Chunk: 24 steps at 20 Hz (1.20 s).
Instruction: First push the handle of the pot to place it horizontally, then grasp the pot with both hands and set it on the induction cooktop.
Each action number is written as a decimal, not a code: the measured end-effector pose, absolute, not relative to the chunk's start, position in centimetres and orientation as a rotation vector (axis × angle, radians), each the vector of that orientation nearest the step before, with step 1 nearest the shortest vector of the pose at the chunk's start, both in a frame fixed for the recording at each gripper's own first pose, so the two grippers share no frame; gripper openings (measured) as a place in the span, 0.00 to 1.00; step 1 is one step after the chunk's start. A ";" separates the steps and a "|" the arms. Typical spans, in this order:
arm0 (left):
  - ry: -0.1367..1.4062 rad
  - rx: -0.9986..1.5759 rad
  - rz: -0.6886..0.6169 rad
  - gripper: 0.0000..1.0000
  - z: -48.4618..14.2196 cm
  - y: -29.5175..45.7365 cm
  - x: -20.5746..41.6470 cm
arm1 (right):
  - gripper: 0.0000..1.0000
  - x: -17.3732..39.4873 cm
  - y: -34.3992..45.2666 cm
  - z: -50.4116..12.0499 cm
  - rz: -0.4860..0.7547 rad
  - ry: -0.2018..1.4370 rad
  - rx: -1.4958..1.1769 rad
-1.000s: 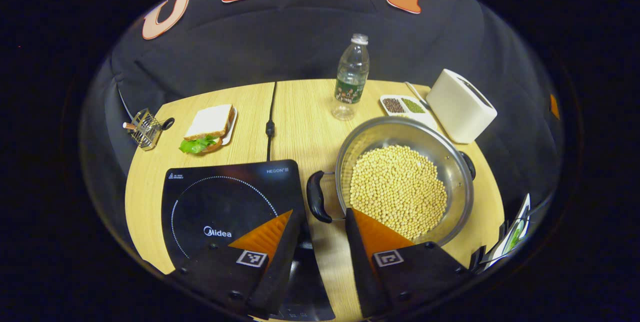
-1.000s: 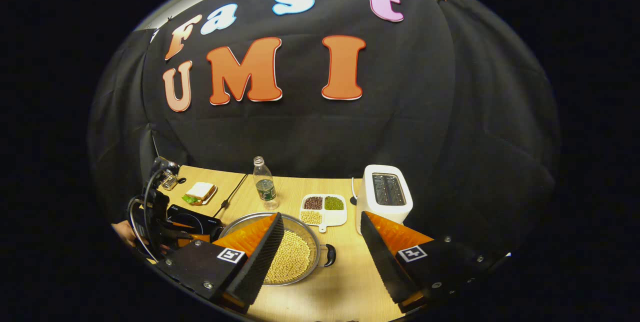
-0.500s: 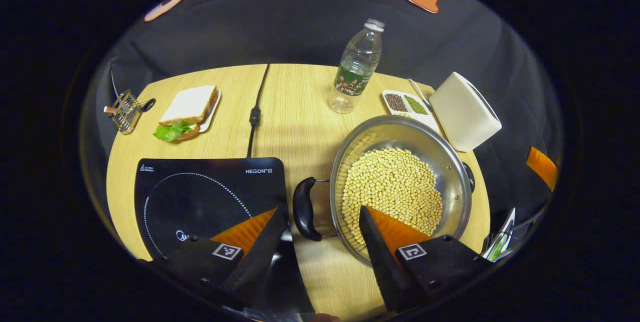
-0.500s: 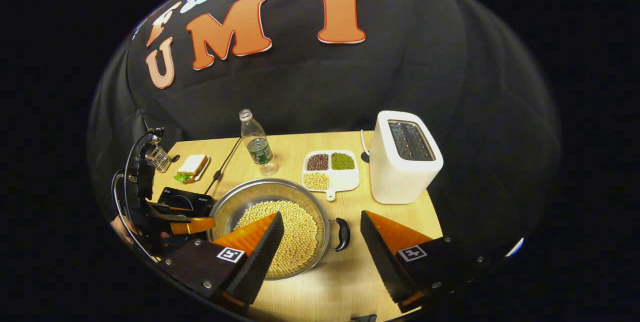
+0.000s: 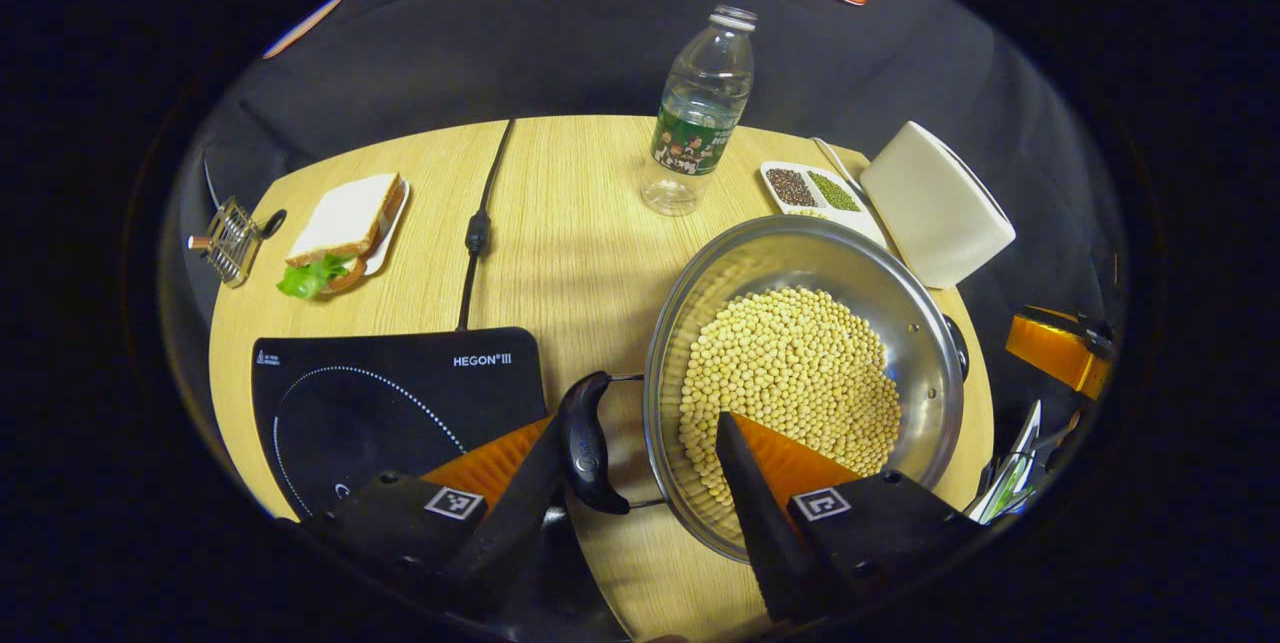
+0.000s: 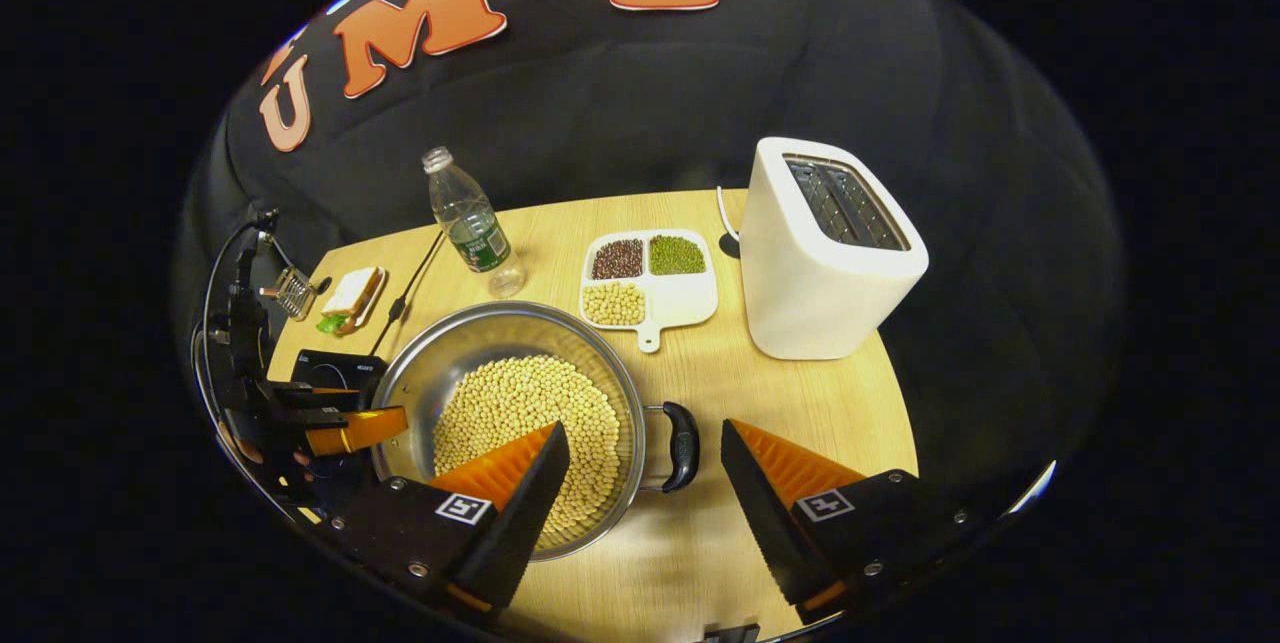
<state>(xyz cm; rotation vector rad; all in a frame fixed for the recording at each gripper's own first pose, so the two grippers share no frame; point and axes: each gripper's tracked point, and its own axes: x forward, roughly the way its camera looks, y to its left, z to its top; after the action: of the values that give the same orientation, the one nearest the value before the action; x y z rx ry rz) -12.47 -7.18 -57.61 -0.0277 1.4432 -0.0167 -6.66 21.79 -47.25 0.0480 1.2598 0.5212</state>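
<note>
A steel pot (image 5: 800,258) full of soybeans stands on the wooden table to the right of the black induction cooktop (image 5: 380,393). In the left gripper view the pot's black left handle (image 5: 585,443) lies between the fingers of my open left gripper (image 5: 640,423), close to the left finger. In the right gripper view the pot (image 6: 470,343) has its right handle (image 6: 683,445) in the gap of my open right gripper (image 6: 643,426), touching neither finger. The left gripper (image 6: 350,428) shows at the pot's far side, beside the cooktop (image 6: 330,368). The right gripper (image 5: 1055,348) shows beyond the pot.
Behind the pot stand a water bottle (image 5: 697,118), a divided dish of beans (image 5: 810,191) and a white toaster (image 5: 935,203). A sandwich on a plate (image 5: 340,228), a small wire rack (image 5: 228,241) and the cooktop's cable (image 5: 478,233) lie at the back left.
Both grippers have moved down and in toward the pot. Each handle now sits between its gripper's open fingers. The pot has stayed in place.
</note>
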 end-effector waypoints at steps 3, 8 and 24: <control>1.445 -0.008 -0.013 0.96 -58.2 -7.3 -12.2 | 0.95 -7.1 21.9 -48.9 0.516 1.301 0.025; 1.456 0.009 0.014 0.90 -59.9 -7.5 -12.0 | 0.93 -8.0 22.3 -51.8 0.495 1.373 -0.001; 1.456 0.024 0.029 0.81 -63.2 -8.5 -11.4 | 0.70 -10.3 20.3 -57.3 0.389 1.514 0.030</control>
<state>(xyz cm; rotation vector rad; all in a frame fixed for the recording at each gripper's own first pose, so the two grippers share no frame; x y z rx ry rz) -11.38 -8.49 -63.19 0.0244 1.4558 0.0291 -10.33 20.26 -57.34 0.0297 1.5139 0.3886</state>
